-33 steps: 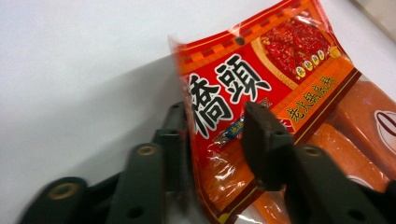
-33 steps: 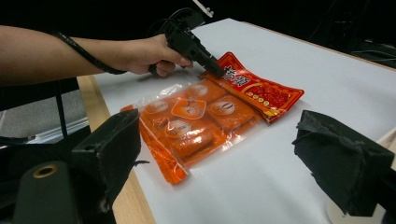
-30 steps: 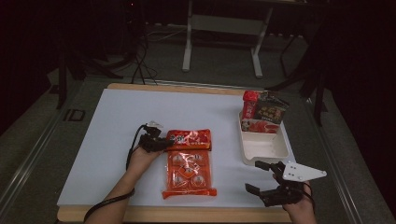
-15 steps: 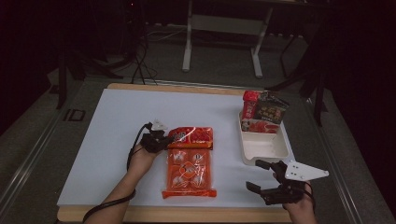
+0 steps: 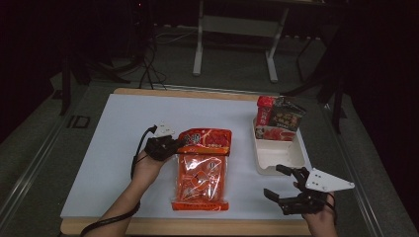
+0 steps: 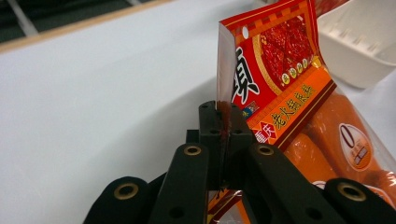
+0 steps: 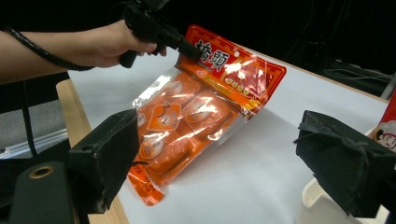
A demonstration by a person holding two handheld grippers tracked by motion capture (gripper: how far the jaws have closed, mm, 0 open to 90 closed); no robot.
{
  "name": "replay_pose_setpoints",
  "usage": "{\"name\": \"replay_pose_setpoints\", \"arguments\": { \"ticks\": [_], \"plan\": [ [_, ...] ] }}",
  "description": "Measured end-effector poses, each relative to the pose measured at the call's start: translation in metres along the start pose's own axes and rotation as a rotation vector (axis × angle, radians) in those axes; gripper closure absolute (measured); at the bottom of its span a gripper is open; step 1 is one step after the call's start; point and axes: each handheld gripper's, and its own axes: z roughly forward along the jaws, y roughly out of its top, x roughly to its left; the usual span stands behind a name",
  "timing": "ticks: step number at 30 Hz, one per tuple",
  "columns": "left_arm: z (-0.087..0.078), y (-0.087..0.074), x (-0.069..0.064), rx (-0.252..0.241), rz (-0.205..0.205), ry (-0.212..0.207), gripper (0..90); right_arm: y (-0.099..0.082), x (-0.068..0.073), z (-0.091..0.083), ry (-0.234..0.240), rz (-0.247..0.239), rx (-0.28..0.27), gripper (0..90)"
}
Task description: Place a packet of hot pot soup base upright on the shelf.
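The white table top (image 5: 113,148) has a wooden edge running along its near and far sides, and its whole left half lies bare, open room reaching from the left gripper (image 5: 170,145) out to the left edge. That gripper is clenched on the top left corner of the orange snack bag (image 5: 201,173), its 2 jaws pressed flat together on the red header strip (image 6: 268,70), as the left gripper view shows close up. The bag sits in the middle of the table; its header end is raised off the surface while its near end rests close to the near wooden edge. Through the clear front several orange wrapped pieces can be seen inside. To the right, well apart from the bag, stands a white tray (image 5: 276,155) whose near part is bare; at its far end 2 packets (image 5: 279,118), 1 red and 1 dark, stand upright against the far wall. The right gripper (image 5: 286,190) hovers near the right near corner of the table, just in front of the tray, jaws spread wide and holding nothing. A strip of bare white surface lies between it and the bag. Beyond the far edge, metal stand legs (image 5: 234,44) rise from a dark floor.
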Motion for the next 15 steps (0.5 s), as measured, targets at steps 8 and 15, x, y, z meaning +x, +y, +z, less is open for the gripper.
{"name": "replay_pose_setpoints", "arguments": {
  "ticks": [8,15],
  "plan": [
    [-0.018,0.009,-0.012,-0.053,0.028,-0.03,90.0,0.007,-0.002,-0.001,-0.03,0.068,-0.023,10.3],
    [-0.029,0.013,-0.019,-0.082,0.039,-0.058,90.0,0.009,-0.004,0.004,-0.031,0.074,-0.023,12.7]
  ]
}}
